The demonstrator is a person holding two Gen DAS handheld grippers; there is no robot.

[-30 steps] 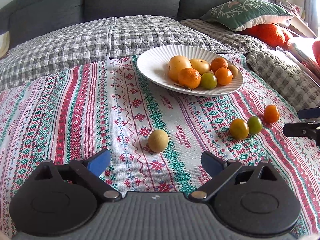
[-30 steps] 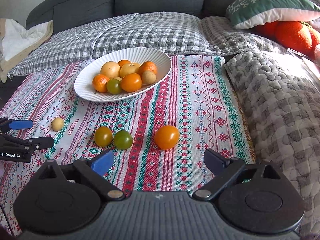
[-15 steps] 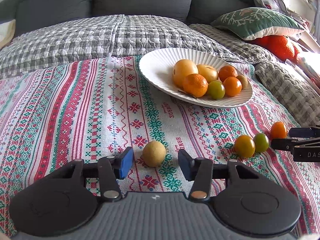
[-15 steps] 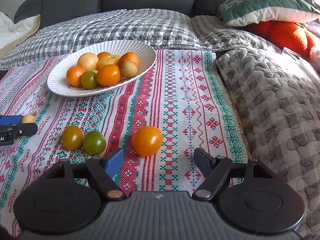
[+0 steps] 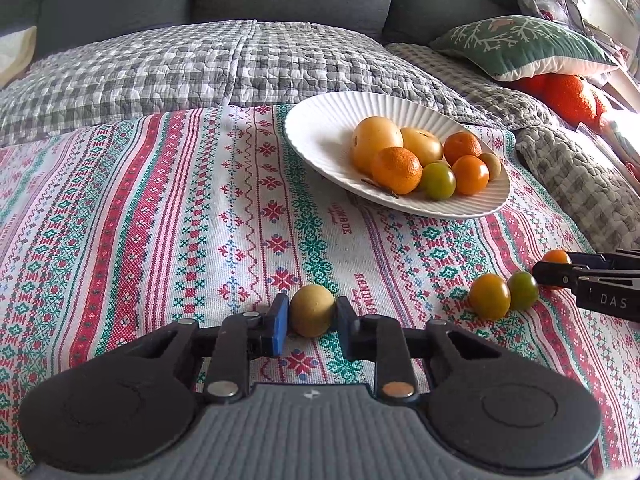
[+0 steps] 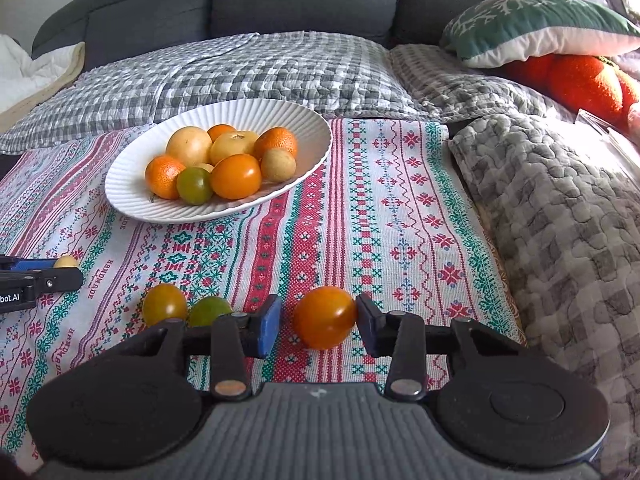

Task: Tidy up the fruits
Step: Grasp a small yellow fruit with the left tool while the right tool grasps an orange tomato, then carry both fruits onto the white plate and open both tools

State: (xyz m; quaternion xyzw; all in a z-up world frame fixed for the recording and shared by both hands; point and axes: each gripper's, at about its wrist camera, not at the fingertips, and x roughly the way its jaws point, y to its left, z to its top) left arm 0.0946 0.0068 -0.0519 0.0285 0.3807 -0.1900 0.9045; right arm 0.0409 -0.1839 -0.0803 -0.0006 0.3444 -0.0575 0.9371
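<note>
Small tan fruit (image 5: 311, 315) sits on patterned cloth (image 5: 168, 232), near centre, pinched between pads of your left gripper (image 5: 310, 320). Orange tomato (image 6: 324, 317) lies on same cloth to right, between pads of your right gripper (image 6: 318, 322); jaws closing, right pad touching, left pad just short. Two tomatoes, amber (image 6: 164, 304) and green (image 6: 210, 311), touch each other just left of it. White plate (image 6: 132, 196) of fruit sits farther back.
</note>
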